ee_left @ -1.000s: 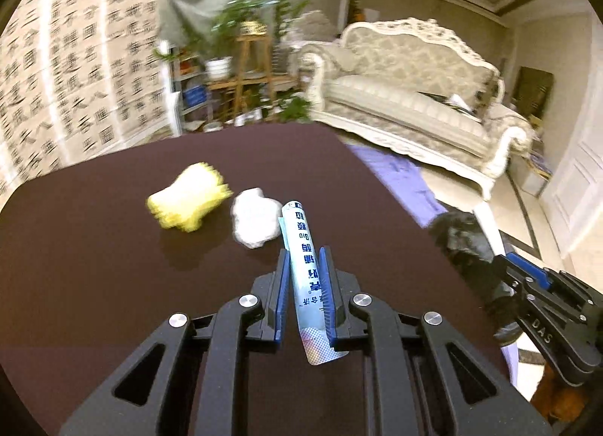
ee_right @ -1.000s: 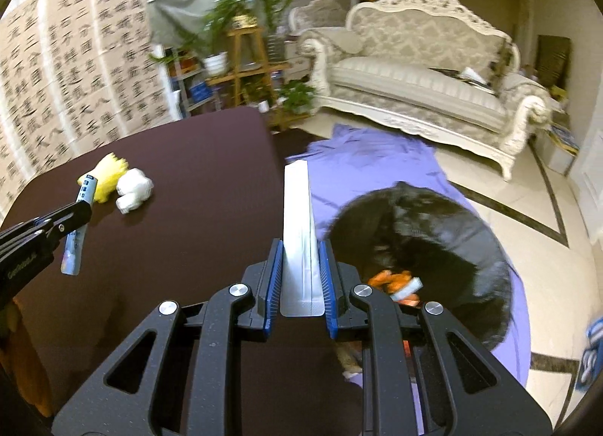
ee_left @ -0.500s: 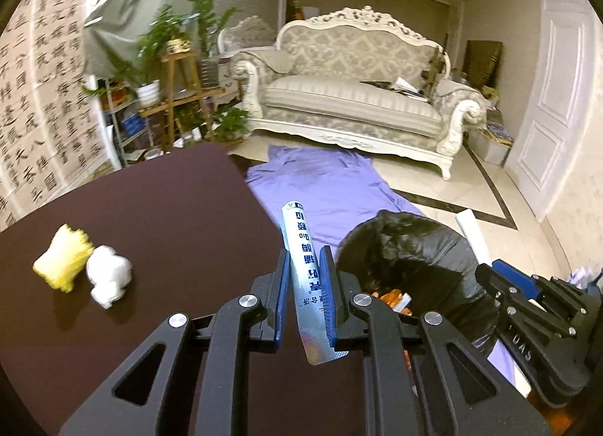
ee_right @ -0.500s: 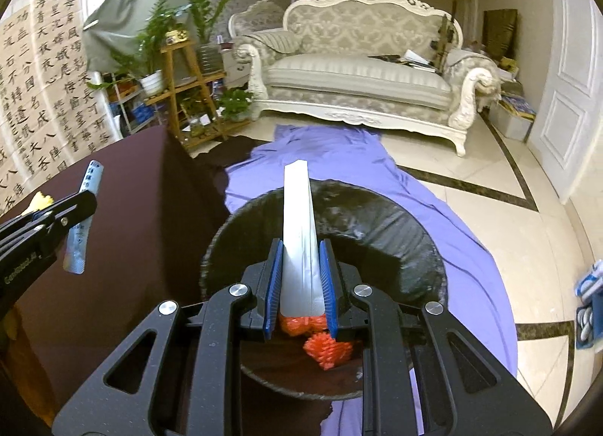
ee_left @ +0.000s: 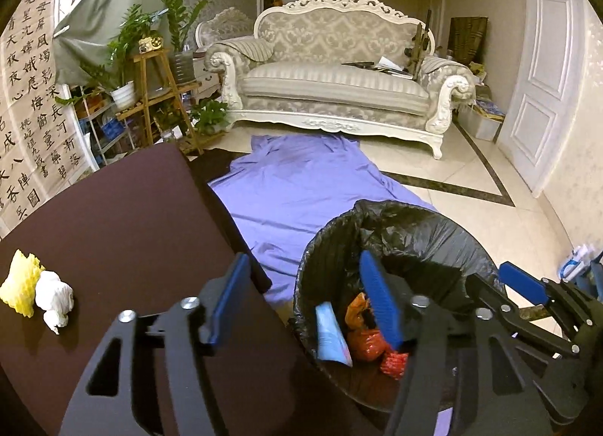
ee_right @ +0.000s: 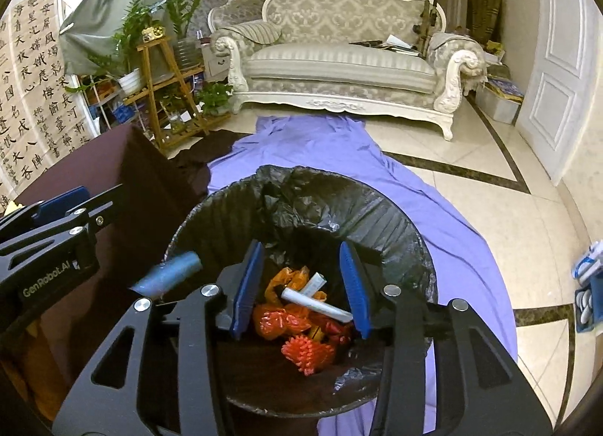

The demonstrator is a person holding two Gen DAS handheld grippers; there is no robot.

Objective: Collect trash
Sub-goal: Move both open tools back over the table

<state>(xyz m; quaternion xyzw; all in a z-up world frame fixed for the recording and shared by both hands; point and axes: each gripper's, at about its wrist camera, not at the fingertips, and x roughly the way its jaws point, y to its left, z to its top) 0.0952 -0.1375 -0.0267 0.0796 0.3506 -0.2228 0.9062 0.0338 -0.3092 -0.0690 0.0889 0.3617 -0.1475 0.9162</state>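
Note:
The black-lined trash bin (ee_left: 414, 224) (ee_right: 377, 224) stands on the floor beside the dark table (ee_left: 113, 217). My left gripper (ee_left: 305, 300) is open at the bin's left rim; its light-blue wrapper (ee_left: 331, 334) (ee_right: 166, 274) is falling into the bin. My right gripper (ee_right: 301, 285) is open above the bin; its white wrapper (ee_right: 316, 304) lies inside on orange trash (ee_right: 290, 323). A yellow wad (ee_left: 19, 285) and a white crumpled wad (ee_left: 54, 294) lie on the table at the far left.
A purple cloth (ee_left: 301, 179) is spread on the tiled floor under and behind the bin. A white sofa (ee_left: 331, 89) stands at the back, a plant stand (ee_left: 158, 85) at the left, a white door (ee_left: 542, 96) at the right.
Both grippers have moved from the table over to the bin and opened. The blue wrapper and the white wrapper have dropped out of the jaws into the bin.

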